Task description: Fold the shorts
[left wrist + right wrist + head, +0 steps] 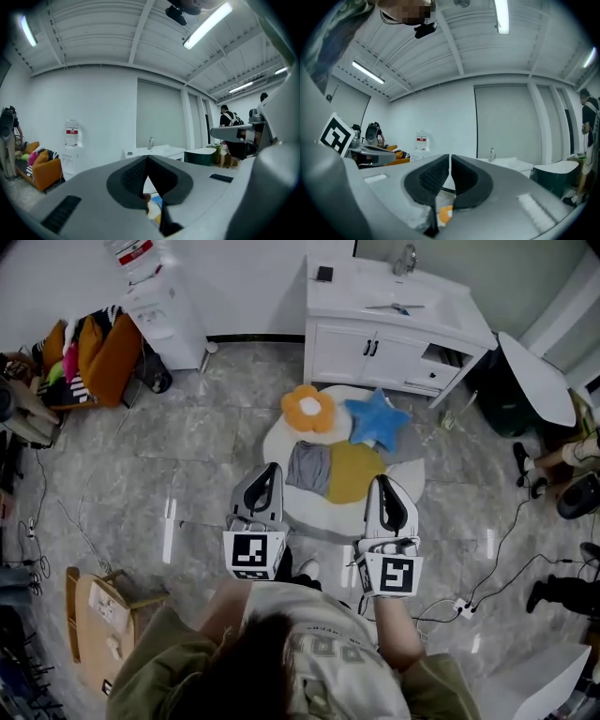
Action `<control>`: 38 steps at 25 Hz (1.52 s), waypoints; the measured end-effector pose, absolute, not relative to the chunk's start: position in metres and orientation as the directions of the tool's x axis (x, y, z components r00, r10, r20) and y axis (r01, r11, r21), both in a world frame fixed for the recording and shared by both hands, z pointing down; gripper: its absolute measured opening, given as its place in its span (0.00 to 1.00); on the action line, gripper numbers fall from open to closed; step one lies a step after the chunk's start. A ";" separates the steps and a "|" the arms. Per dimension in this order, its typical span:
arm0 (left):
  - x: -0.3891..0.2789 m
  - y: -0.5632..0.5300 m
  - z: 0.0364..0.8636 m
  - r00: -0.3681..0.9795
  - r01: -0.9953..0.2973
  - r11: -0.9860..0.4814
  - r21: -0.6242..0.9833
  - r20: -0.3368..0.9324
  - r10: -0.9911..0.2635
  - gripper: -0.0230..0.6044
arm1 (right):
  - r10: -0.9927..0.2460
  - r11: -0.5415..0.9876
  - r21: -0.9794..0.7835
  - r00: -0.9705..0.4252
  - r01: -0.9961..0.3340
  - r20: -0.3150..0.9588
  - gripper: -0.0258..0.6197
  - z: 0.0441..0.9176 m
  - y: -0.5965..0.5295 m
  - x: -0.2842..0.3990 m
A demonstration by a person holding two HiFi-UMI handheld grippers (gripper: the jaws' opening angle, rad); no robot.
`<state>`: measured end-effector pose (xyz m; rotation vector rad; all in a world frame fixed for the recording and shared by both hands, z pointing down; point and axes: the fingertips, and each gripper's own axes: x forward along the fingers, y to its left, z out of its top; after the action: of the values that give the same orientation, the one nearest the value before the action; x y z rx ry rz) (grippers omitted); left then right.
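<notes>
Looking down from the head view, the gray shorts [309,468] lie flat on the round white counter [323,514]. They touch a yellow cushion [356,472], and an orange flower cushion [310,409] and a blue star cushion [377,421] lie behind them. Neither tool view shows the shorts. Both look level across the room at a white wall, a water dispenser [71,139] and a sink cabinet [152,151] under ceiling lights. Only slivers of cushion colour peek below the pads. The right gripper view also catches the other tool's marker cube [335,135] at its left edge. The left gripper view catches people standing at far right.

The left tool [271,471] and right tool [382,483] are held side by side in front of the person's chest, above the near edge of the counter and pointing roughly level. Each is clenched, its pads meeting with nothing between them.
</notes>
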<state>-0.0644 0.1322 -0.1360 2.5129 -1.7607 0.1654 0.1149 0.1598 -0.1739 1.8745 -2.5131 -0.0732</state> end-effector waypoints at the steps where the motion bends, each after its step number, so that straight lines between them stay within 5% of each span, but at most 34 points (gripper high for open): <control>1: -0.065 0.133 -0.142 0.337 -0.941 -0.339 -0.004 0.108 -0.935 0.05 | -0.957 0.284 0.048 -0.286 -0.958 -0.038 0.05 -0.179 0.161 0.113; 13: -0.059 0.156 -0.197 0.346 -0.938 -0.345 -0.023 -0.084 -0.934 0.05 | -0.955 0.272 0.064 -0.278 -0.960 -0.103 0.04 -0.209 0.186 0.106; 38: -0.045 0.172 -0.228 0.392 -0.920 -0.390 -0.051 -0.193 -0.900 0.05 | -0.945 0.237 0.117 -0.257 -0.965 -0.203 0.04 -0.236 0.196 0.098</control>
<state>-0.0449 0.1716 -0.2275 2.7421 -1.8066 -0.2199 0.0977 0.1965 -0.2357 1.9668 -2.5394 -0.3535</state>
